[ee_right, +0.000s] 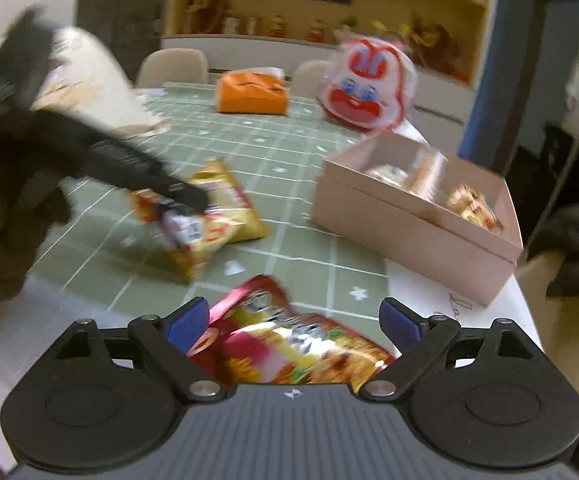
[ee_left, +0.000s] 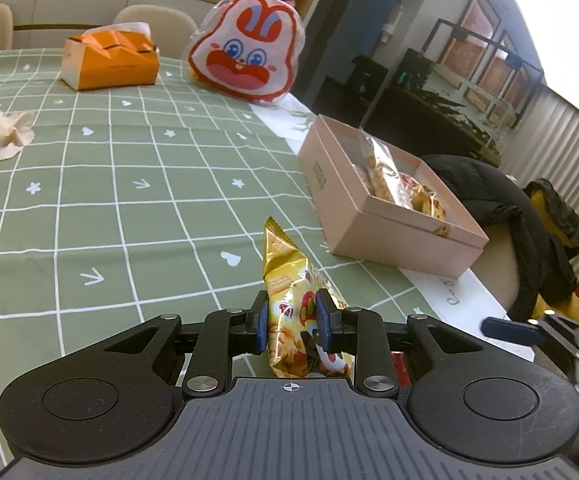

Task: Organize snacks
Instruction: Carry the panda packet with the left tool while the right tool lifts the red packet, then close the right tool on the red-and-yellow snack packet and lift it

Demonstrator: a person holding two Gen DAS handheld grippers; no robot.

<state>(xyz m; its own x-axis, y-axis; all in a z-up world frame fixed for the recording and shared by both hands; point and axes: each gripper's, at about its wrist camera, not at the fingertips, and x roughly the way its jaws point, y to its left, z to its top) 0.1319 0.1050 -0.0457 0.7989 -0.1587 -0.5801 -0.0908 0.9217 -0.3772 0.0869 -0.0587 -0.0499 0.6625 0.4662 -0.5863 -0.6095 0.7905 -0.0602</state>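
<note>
Clamped between my left gripper (ee_left: 295, 322) pads, a crinkly yellow foil snack packet (ee_left: 289, 280) is hanging above the green checked bench (ee_left: 109, 200). My right gripper (ee_right: 295, 322) is gaping wide around a red foil packet (ee_right: 289, 348), pads not pressing. Farther right, a pink cardboard box (ee_right: 409, 228) is holding more snacks.
</note>
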